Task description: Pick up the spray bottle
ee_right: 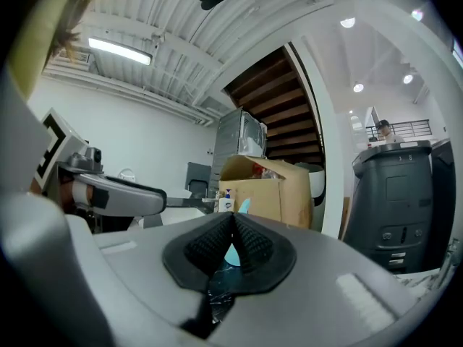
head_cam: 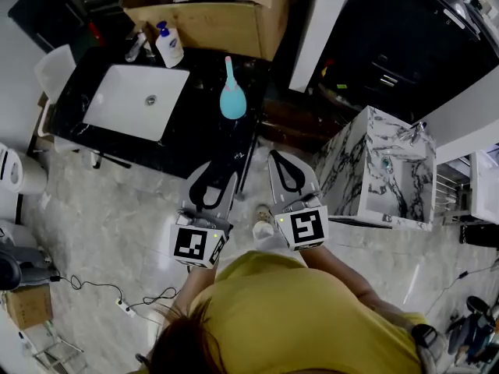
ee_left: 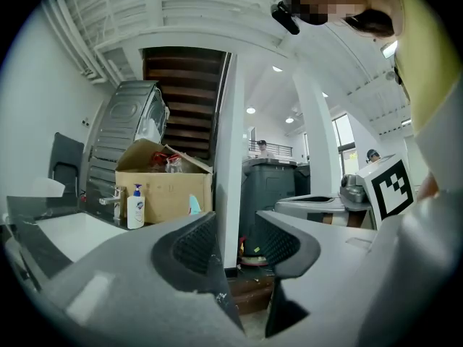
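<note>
Spray bottle (head_cam: 231, 100): one; soap dispenser (head_cam: 169, 45): one.

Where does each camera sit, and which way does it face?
Head view: on the person's head, facing down at the sink and spray bottle; shows yellow shirt, left tongs, right tongs.
Left gripper view: on the left tongs, facing the cardboard box; shows its open tongs.
Right gripper view: on the right tongs, facing the spray bottle; shows its shut tongs.
Shared: the cardboard box.

The spray bottle (head_cam: 232, 100) is standing on the counter (head_cam: 204, 140), right of the sink (head_cam: 125, 107), a box (head_cam: 222, 23) sitting behind
</note>
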Demonstrator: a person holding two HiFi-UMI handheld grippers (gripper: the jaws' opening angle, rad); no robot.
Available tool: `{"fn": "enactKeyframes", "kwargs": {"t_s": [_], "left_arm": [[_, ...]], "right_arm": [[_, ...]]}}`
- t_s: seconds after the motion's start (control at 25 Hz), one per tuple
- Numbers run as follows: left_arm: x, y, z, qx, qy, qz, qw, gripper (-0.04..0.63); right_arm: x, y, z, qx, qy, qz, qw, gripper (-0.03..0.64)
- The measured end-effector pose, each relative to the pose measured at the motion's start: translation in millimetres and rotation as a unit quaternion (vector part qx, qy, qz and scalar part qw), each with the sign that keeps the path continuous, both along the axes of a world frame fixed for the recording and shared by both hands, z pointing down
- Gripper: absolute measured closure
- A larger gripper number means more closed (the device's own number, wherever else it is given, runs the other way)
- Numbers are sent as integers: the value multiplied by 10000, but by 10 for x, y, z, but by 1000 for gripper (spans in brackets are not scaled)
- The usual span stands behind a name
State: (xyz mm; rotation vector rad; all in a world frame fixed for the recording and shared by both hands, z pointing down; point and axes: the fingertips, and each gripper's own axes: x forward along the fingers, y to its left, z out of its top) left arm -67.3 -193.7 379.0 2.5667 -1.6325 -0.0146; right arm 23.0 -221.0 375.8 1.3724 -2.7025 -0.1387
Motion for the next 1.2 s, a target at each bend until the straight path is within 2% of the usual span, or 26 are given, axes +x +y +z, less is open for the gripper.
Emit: {"fn": "enactKeyframes", "kwargs": {"t_s": [0.48, 0.72, 0.88, 1.2], "left_arm": [[128, -857, 63, 88, 4, -365, 9993, 419], [101, -1100, 141, -11, -22, -397, 9992, 419], [52, -1276, 133, 59, -151, -372, 9992, 417], [-45, -1614, 311, -149, -356, -159, 9991, 354]], "right_arm": [[16, -742, 66, 58, 51, -621, 9980, 617], [-22, -929, 50, 32, -70, -589, 9982, 617], [-82, -1041, 51, 28, -42, -544, 9985, 617], [-165, -1279, 81, -58, -19, -366, 9993, 617]]}}
